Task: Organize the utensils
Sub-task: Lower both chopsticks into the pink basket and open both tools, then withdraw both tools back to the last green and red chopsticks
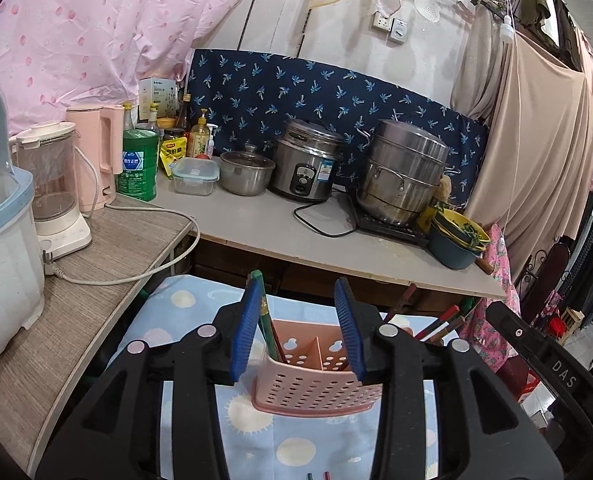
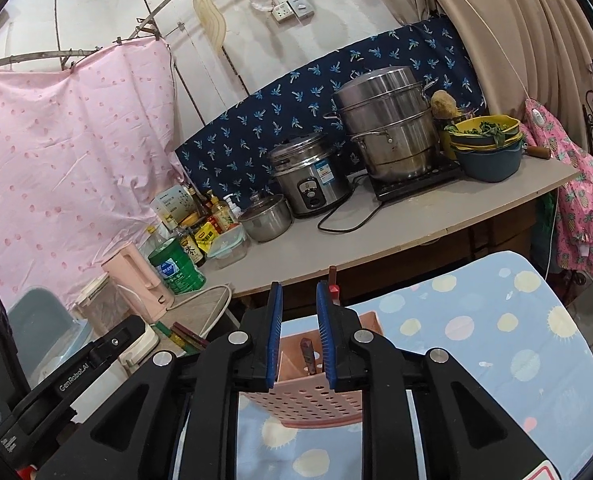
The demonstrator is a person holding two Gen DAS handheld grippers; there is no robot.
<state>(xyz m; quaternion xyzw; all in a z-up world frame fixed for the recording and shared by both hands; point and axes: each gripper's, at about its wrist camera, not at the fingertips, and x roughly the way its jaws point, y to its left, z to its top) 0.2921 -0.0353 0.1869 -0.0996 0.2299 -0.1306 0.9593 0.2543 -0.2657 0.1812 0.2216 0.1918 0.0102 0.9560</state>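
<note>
A pink perforated utensil holder stands on a blue patterned cloth. My left gripper is open just above it, its jaws wide apart. Green and brown chopsticks stand in the holder's left compartment, against the left finger. In the right wrist view my right gripper is open above the same holder, jaws a narrow gap apart. A brown chopstick leans inside the holder between the fingers. More chopsticks stick up behind the right finger. Red, white and green chopsticks show by the right gripper's body.
A grey counter behind holds a rice cooker, a steamer pot, a small lidded pot, bottles and stacked bowls. A side table at left carries kettles and a cable. Curtains hang at right.
</note>
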